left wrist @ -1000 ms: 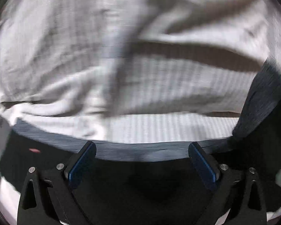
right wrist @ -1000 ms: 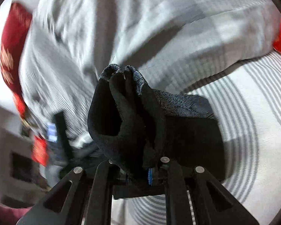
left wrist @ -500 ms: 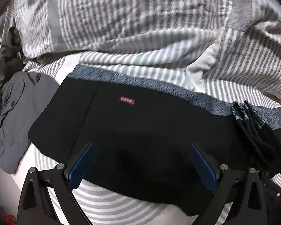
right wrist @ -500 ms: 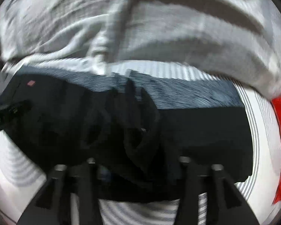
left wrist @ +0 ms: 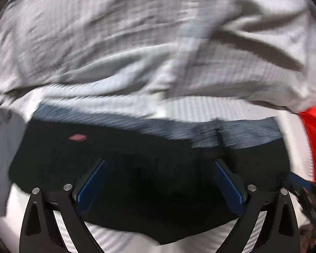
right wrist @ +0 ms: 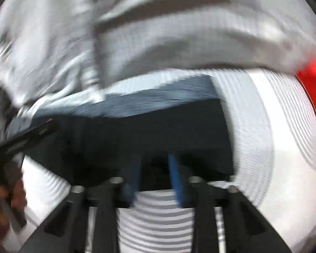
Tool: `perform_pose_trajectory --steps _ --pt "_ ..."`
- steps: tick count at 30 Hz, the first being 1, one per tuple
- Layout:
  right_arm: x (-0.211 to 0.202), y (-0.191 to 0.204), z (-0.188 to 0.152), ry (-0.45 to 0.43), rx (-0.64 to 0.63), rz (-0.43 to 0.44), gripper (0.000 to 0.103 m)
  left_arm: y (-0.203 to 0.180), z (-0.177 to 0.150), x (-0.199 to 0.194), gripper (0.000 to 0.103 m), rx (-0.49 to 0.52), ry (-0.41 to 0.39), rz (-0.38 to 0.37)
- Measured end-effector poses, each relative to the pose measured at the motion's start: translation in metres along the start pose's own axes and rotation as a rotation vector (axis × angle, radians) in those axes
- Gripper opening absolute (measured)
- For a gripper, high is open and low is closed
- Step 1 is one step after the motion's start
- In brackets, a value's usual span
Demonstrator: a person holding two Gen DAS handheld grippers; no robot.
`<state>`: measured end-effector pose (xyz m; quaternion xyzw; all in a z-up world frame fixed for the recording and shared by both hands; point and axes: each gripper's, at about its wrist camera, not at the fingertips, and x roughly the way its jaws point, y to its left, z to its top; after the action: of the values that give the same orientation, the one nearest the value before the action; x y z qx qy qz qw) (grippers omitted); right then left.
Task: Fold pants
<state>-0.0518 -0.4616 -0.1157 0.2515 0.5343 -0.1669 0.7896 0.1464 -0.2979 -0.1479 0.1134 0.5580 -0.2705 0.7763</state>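
Observation:
The black pants [left wrist: 149, 168] lie folded flat on the striped bed sheet [left wrist: 120, 238], with a blue-grey waistband [left wrist: 210, 130] at the far edge and a small red label [left wrist: 78, 137]. My left gripper [left wrist: 159, 164] is open and empty, its blue pads spread over the near part of the pants. In the right wrist view the pants [right wrist: 137, 135] lie ahead. My right gripper [right wrist: 155, 162] is partly open, with nothing between its blue pads, at the near edge of the pants. Both views are blurred by motion.
A rumpled grey-and-white striped duvet [left wrist: 147, 42] is heaped just beyond the pants. A grey garment [left wrist: 2, 143] lies at the left. Red fabric [left wrist: 313, 135] lies at the right. The left gripper's body [right wrist: 21, 139] shows at the left of the right wrist view.
My right gripper has let go of the bunched pants cloth and its fingers have parted. The pants now lie flat. Both grippers have shifted over the pants.

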Motion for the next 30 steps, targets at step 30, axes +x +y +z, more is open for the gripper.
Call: perform_pose_trajectory --steps 30 --pt "0.069 0.078 0.060 0.087 -0.129 0.202 0.021 -0.008 -0.058 0.021 0.061 -0.069 0.101 -0.032"
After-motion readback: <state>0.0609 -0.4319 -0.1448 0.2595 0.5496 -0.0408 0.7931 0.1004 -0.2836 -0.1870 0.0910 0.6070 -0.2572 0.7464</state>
